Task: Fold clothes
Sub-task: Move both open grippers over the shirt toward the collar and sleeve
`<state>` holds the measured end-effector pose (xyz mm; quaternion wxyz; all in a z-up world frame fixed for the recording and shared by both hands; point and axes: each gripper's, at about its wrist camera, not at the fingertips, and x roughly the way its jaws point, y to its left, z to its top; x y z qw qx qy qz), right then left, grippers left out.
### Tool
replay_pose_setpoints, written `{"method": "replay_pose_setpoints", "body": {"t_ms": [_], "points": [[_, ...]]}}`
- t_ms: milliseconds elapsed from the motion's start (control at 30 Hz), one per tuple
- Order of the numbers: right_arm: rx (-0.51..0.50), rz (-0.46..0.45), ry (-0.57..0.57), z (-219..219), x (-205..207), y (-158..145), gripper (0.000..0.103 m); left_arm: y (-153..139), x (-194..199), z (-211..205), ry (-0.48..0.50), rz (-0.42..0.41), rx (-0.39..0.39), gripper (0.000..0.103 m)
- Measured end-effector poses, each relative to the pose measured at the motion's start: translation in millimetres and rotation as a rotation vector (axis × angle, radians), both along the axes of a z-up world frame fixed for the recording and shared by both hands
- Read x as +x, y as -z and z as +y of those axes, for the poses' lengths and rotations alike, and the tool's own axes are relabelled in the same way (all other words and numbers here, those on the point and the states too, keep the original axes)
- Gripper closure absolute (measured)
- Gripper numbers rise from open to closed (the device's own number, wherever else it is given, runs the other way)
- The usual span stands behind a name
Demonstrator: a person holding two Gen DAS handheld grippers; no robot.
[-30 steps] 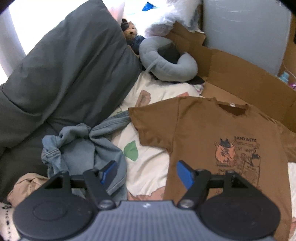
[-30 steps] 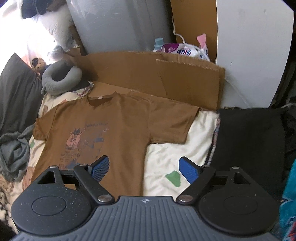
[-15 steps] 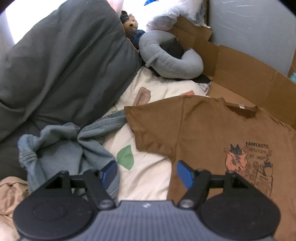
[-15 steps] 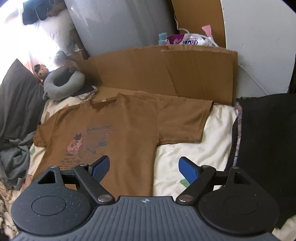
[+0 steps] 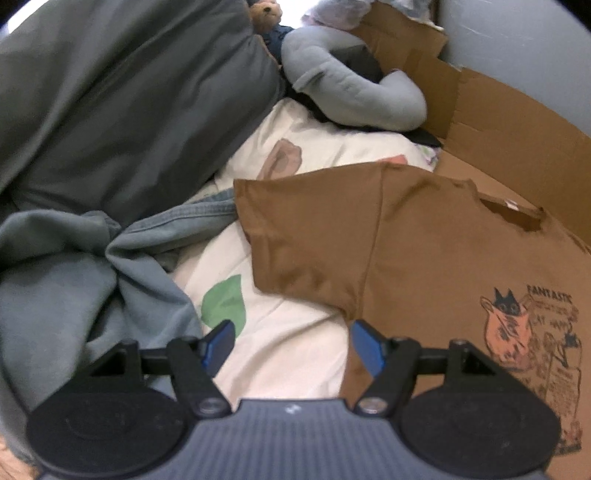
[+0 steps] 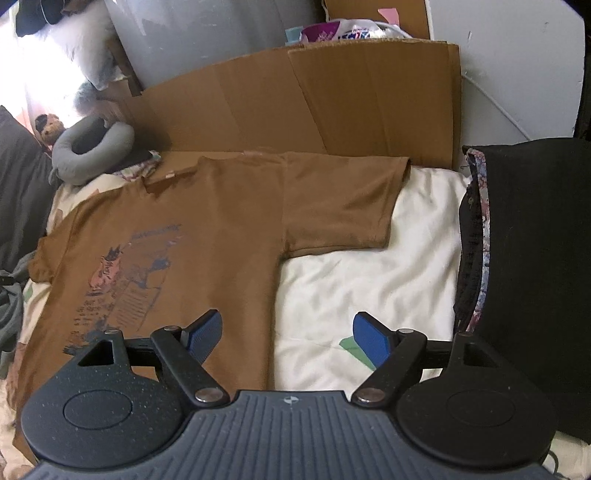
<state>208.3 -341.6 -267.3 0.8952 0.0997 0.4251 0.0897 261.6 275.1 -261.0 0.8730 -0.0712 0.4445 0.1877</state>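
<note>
Lying flat, the brown T-shirt (image 6: 207, 229) looked light and limp; its side edges seemed best pinched. The left gripper (image 5: 290, 343) stood apart and empty; the right gripper (image 6: 288, 336) was closing on nothing.

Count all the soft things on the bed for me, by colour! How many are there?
Brown: 2, the T-shirt and the teddy bear
Grey: 2, the neck pillow and the big dark grey pillow
Blue-grey: 1, the crumpled denim garment
Black: 1, the black cloth
Total: 6
</note>
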Motion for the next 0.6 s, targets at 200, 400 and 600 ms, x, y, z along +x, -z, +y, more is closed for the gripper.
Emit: {"method": "replay_pose_setpoints", "body": {"t_ms": [200,400,600], "points": [[-0.014,0.003,-0.022,3.6,10.3,6.8,0.021,15.9,14.9,13.5,-0.089,-0.023,-0.025,0.043],[-0.041,0.049,-0.071,11.2,3.9,19.4,0.021,21.1,28.1,31.4,-0.170,-0.109,-0.098,0.047],[-0.040,0.072,-0.073,12.1,0.3,29.2,0.021,48.1,45.1,44.6,-0.228,-0.053,-0.063,0.048]]}}
